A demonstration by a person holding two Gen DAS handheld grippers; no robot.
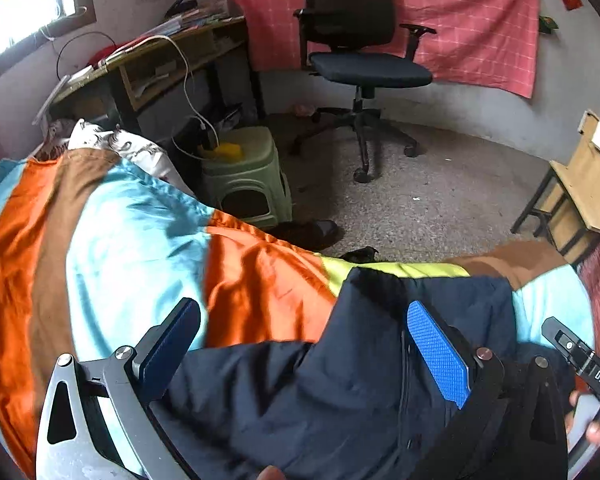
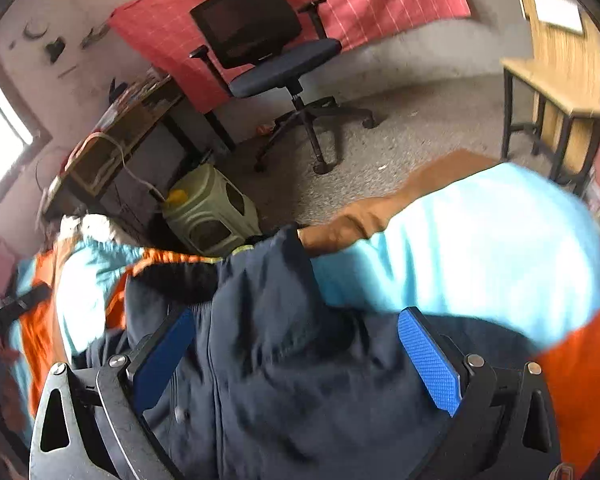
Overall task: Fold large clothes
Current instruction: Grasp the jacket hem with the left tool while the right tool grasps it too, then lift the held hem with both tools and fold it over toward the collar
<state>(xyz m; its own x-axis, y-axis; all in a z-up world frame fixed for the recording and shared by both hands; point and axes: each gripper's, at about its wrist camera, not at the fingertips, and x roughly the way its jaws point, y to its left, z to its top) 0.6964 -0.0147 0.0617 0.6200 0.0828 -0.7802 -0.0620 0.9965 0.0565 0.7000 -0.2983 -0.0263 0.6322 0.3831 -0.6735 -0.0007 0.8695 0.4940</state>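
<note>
A dark navy garment (image 1: 300,392) lies rumpled on a bed covered by an orange, brown, light-blue and yellow striped sheet (image 1: 112,248). My left gripper (image 1: 300,344) hovers over the garment with its blue-padded fingers (image 1: 436,356) wide apart, and the cloth lies under them, not pinched. In the right wrist view the same navy garment (image 2: 284,352) fills the lower middle. My right gripper (image 2: 296,352) is open just above it, its jaws spread to either side of a fold. The other gripper's black body (image 1: 580,356) shows at the far right of the left wrist view.
A black office chair (image 1: 360,52) stands on the grey floor before a red checked cloth on the wall. A green plastic stool (image 1: 248,176) sits beside the bed, under a cluttered desk (image 1: 156,60). A wooden table (image 2: 556,88) stands at the right.
</note>
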